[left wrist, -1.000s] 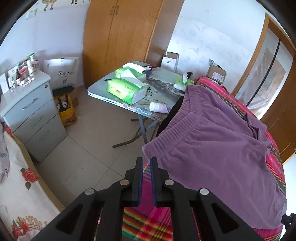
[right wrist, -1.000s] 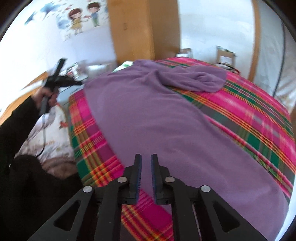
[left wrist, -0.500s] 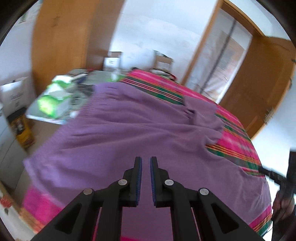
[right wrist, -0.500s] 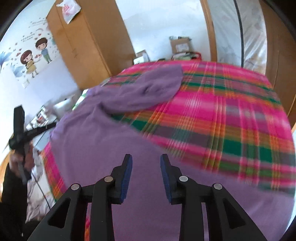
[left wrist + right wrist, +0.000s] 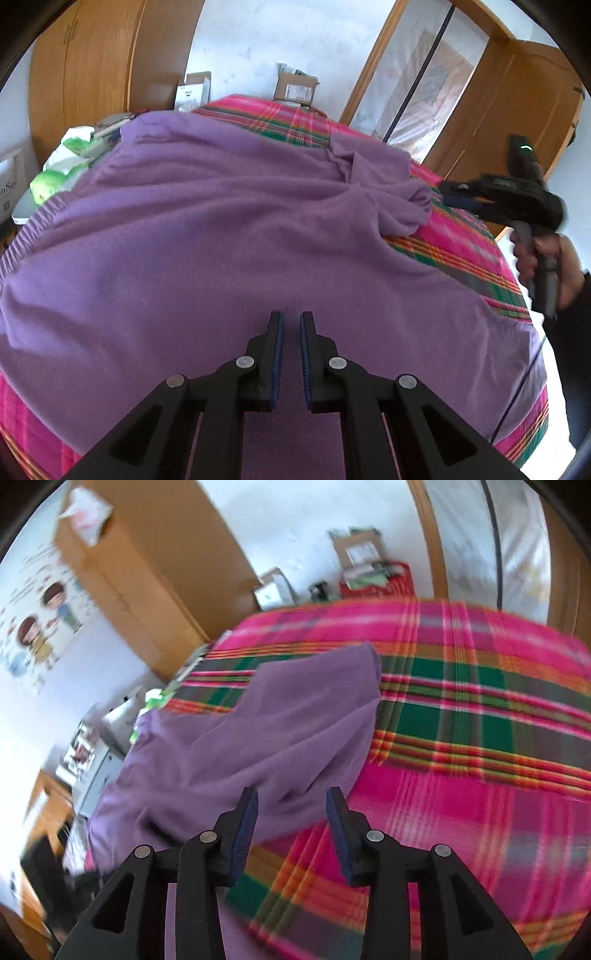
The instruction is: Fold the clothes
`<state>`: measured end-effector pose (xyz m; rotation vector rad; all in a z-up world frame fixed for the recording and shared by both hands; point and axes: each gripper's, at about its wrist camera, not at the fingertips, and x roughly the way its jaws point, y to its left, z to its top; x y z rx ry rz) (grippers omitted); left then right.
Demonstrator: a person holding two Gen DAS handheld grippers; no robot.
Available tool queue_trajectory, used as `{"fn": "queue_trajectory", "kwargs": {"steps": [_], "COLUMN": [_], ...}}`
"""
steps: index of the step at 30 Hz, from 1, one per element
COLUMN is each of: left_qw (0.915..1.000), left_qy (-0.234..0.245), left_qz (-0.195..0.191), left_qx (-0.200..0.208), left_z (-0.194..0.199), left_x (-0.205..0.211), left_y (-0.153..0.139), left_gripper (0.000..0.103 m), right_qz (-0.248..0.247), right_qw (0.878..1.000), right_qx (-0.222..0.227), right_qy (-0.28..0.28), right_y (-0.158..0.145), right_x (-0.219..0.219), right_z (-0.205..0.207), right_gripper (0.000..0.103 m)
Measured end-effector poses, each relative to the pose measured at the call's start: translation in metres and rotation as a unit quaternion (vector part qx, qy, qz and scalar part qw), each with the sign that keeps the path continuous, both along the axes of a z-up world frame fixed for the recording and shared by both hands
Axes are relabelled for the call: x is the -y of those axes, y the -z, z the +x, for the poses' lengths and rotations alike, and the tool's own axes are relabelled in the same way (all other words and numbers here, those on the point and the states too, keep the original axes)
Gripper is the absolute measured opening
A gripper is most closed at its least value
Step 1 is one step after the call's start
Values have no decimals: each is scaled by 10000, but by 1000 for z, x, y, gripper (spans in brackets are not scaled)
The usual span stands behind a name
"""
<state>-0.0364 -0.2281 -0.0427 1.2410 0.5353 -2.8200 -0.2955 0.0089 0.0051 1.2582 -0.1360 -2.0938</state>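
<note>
A purple sweater (image 5: 229,236) lies spread on a bed with a pink and green plaid cover (image 5: 454,236). One sleeve (image 5: 391,184) lies bunched on its far right side. My left gripper (image 5: 291,321) is shut and empty, above the sweater's near part. In the right wrist view the sleeve (image 5: 295,716) stretches away across the plaid cover (image 5: 480,738). My right gripper (image 5: 291,797) is open and empty, just above the sleeve's near end. The right gripper also shows in the left wrist view (image 5: 476,195), held in a hand at the bed's right side.
A wooden wardrobe (image 5: 92,74) stands at the far left. A small table with green tissue packs (image 5: 70,162) is beside the bed. Cardboard boxes (image 5: 295,88) sit beyond the bed's far end. A wooden door (image 5: 517,110) is at the right.
My left gripper has swung from the bed's left edge over the sweater. My right gripper has opened and moved towards the bunched sleeve.
</note>
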Motion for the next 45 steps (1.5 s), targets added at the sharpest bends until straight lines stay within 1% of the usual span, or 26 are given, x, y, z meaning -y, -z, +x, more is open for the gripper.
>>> {"fn": "queue_trajectory", "kwargs": {"steps": [1,3,4,5,6,10,13,14,16,18,19,20,21,22,23,25,26,29,32,34,36,39,40,41,43,45], "left_qw": [10000,9999,9999,9999,9999,9999,9999,9999,9998,9998,9998,9998,9998,9998,9998,9998,9998,9998,9998,9998,9998,9998,9998,9998,9998,9998], "left_qy": [23,38,42,50,49,42,37,35,34,32,27,23,22,22,21,20,19,18,19,20,21,23,23,24,27,27], "left_qz": [-28,-64,-83,-101,-95,-71,-54,-48,-49,-46,-39,-38,-44,-60,-76,-90,-87,-53,-2,12,20,53,64,75,91,99], "left_qx": [-1,-74,-103,-112,-117,-139,-156,-162,-169,-173,-176,-177,-176,-174,-172,-169,-170,-176,-184,-188,-189,-192,-193,-195,-196,-196], "left_z": [1,3,4,4,4,5,6,7,7,7,7,7,8,8,8,7,7,6,5,6,6,6,6,6,6,5], "left_x": [-1,-2,-2,-2,-2,-1,-1,0,0,0,0,0,0,-1,-1,-2,-3,-2,1,1,1,2,3,4,5,4], "left_y": [1,1,1,1,1,2,2,2,3,3,3,3,3,3,3,3,3,4,4,4,4,4,4,4,5,4], "left_gripper": [8,8,8,8,8,8,8,8,8,8,8,8,8,8,8,8,8,8,8,8,8,8,8,8,8,8], "right_qz": [-33,-180,-223,-198,-237,-628,-1017,-1101,-1246,-1288,-1240,-1177,-1080,-1010,-947,-725,-611,-440,-182,5,-44,-23,22,48,-109,-307], "right_qw": [9999,9994,9992,9995,9995,9978,9928,9902,9846,9781,9768,9759,9775,9800,9824,9866,9889,9947,9981,9986,9993,10000,10000,9999,9997,9984], "right_qx": [155,294,316,260,213,-61,-357,-511,-715,-951,-995,-1021,-921,-797,-674,-619,-598,-408,-386,-427,-334,-9,-17,-82,-231,-458], "right_qy": [35,53,29,23,36,218,529,697,997,1331,1436,1526,1559,1517,1460,1327,1213,830,451,319,190,44,-23,-52,2,144], "right_y": [7,14,16,17,16,0,-24,-35,-52,-68,-72,-75,-73,-68,-63,-52,-45,-23,-8,1,7,20,22,22,16,3], "right_x": [5,11,15,18,18,2,-24,-36,-59,-85,-93,-101,-105,-105,-105,-96,-88,-60,-29,-13,1,14,18,21,18,5], "right_z": [-10,-19,-22,-22,-22,-18,-12,-11,-8,-2,-2,-2,-6,-11,-16,-24,-29,-51,-75,-92,-109,-127,-128,-127,-122,-113], "right_gripper": [40,40,36,17,7,5,3,0,0,0,1,4,6,13,25,39,40,40,40,40,40,39,28,6,6,6]}}
